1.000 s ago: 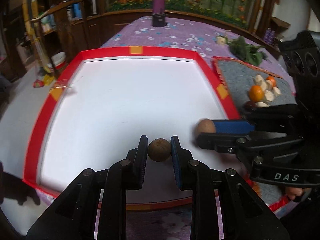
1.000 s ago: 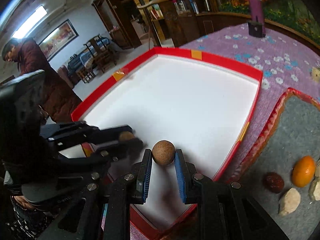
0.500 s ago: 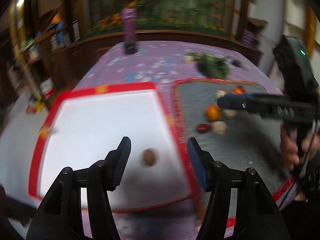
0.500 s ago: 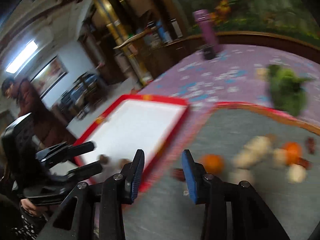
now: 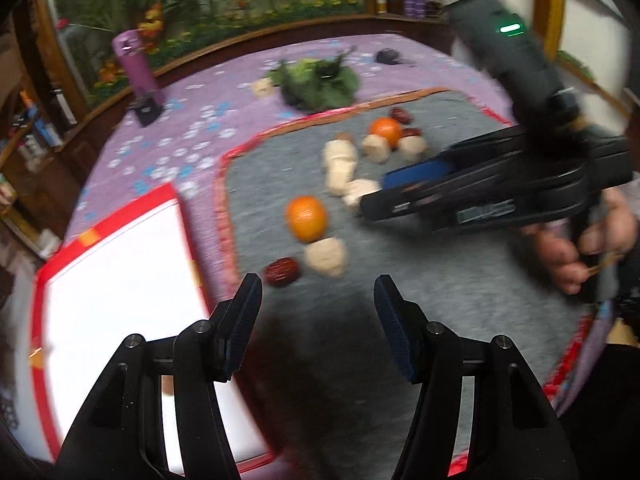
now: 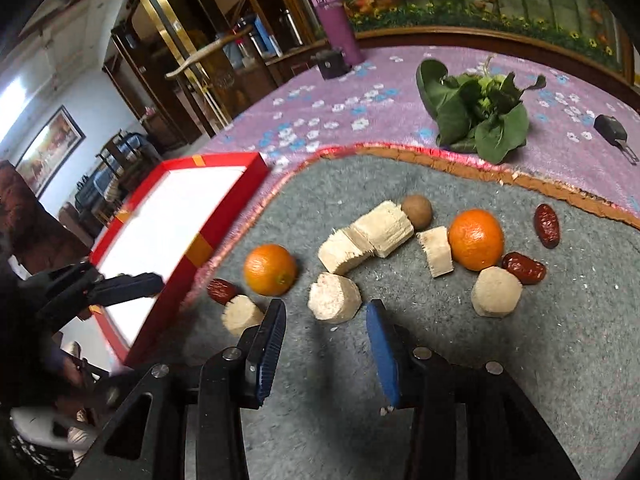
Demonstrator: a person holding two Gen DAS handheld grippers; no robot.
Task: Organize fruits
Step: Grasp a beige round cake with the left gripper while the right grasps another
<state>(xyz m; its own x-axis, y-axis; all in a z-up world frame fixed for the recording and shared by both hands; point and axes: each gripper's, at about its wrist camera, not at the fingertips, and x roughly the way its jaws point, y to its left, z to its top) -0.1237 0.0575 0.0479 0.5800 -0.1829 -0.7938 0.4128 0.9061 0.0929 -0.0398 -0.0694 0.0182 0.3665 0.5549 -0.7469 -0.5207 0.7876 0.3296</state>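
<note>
On the grey mat [image 6: 460,360] lie two oranges [image 6: 270,269] [image 6: 476,239], red dates [image 6: 523,267], a round brown fruit [image 6: 417,211] and several pale cut chunks [image 6: 334,297]. My right gripper [image 6: 326,344] is open and empty, hovering just short of a pale chunk. My left gripper [image 5: 318,316] is open and empty over the mat's near left edge, a date [image 5: 283,271] and an orange [image 5: 306,217] just ahead. The red-rimmed white tray [image 5: 182,204] lies to the left. The right gripper also shows in the left wrist view [image 5: 376,196].
A bunch of green leaves [image 6: 478,114] lies on the purple flowered cloth behind the mat. A purple bottle [image 6: 334,20] stands at the far edge beside a small dark box [image 6: 330,65]. A small dark object [image 6: 610,128] lies at the far right.
Both grippers let go of the round brown fruits over the white tray, opened, and swung right to the grey mat with the loose fruit.
</note>
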